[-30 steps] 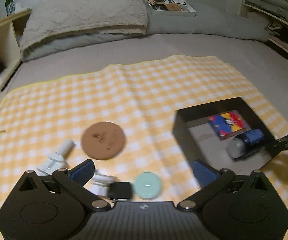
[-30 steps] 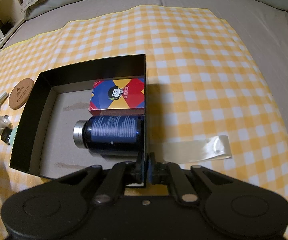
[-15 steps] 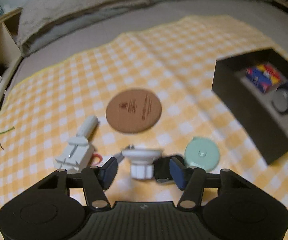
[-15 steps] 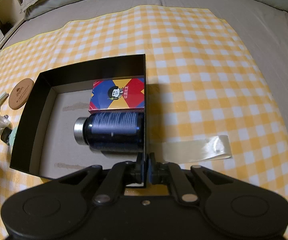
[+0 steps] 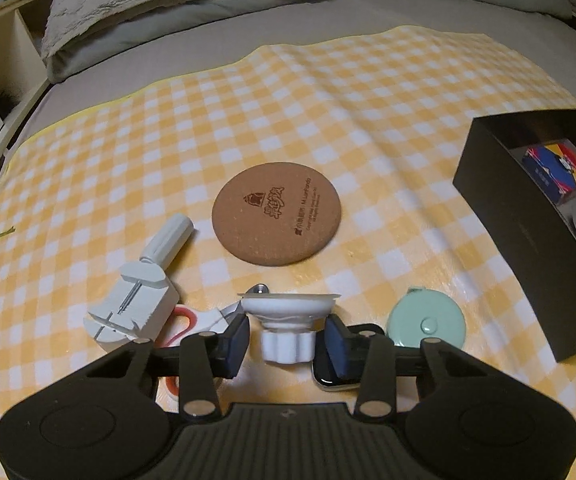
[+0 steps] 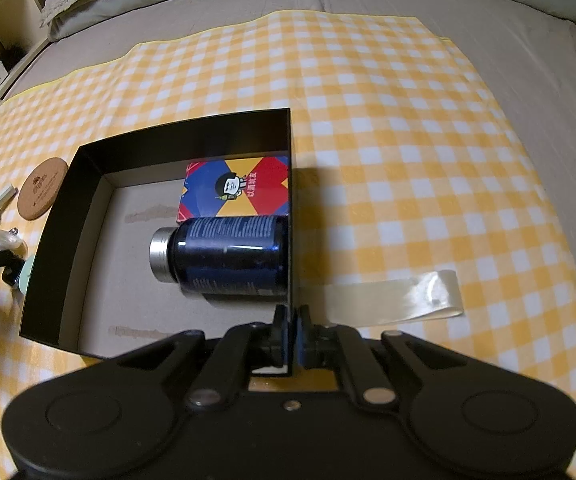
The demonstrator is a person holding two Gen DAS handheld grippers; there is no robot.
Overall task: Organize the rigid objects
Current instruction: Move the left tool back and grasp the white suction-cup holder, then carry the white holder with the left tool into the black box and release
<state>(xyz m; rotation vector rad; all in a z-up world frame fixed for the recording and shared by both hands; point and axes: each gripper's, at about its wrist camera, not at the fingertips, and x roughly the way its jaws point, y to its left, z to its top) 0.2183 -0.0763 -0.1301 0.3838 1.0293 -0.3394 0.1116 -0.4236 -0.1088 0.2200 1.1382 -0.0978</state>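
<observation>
here the yellow checked cloth [image 5: 328, 92] carries everything. my right gripper [image 6: 291, 334] is pinched tight on the near wall of the black box [image 6: 64, 216], where a dark blue bottle [image 6: 228, 254] lies beside a colourful card box [image 6: 236, 192]. my left gripper [image 5: 286, 342] sits partly open around the white suction cup [image 5: 286, 320], pads just beside its knob.

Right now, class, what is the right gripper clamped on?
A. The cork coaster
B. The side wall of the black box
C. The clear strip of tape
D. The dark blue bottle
B. In the right wrist view the right gripper has its jaws pressed together on the thin side wall of the black box, beside the dark blue bottle lying inside.
</observation>
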